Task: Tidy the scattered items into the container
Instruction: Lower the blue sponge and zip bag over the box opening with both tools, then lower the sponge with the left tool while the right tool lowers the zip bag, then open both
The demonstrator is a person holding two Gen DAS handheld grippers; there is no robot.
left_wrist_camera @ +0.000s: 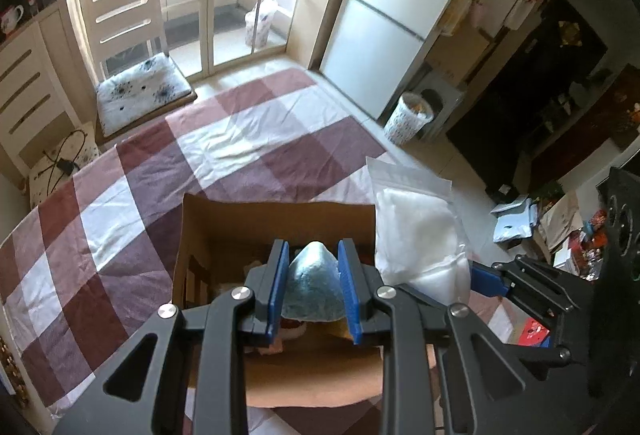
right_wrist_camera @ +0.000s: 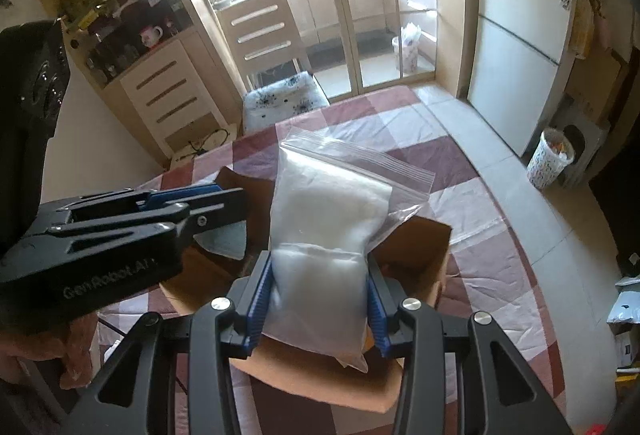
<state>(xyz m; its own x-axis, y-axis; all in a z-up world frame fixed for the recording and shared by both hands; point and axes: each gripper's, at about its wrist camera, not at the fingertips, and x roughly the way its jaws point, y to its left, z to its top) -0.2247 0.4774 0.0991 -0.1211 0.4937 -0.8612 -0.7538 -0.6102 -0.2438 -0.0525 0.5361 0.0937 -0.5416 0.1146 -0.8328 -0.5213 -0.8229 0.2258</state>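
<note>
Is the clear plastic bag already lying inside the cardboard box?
No, the right gripper holds the zip bag upright above the cardboard box.

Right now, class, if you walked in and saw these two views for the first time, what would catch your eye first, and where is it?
First, the clear zip bag of white filling, clamped upright in the right gripper above the open cardboard box. Next, the pale blue bundle between the fingers of the left gripper, over the box's inside. Behind both spreads the maroon-and-white checked tablecloth.
</note>
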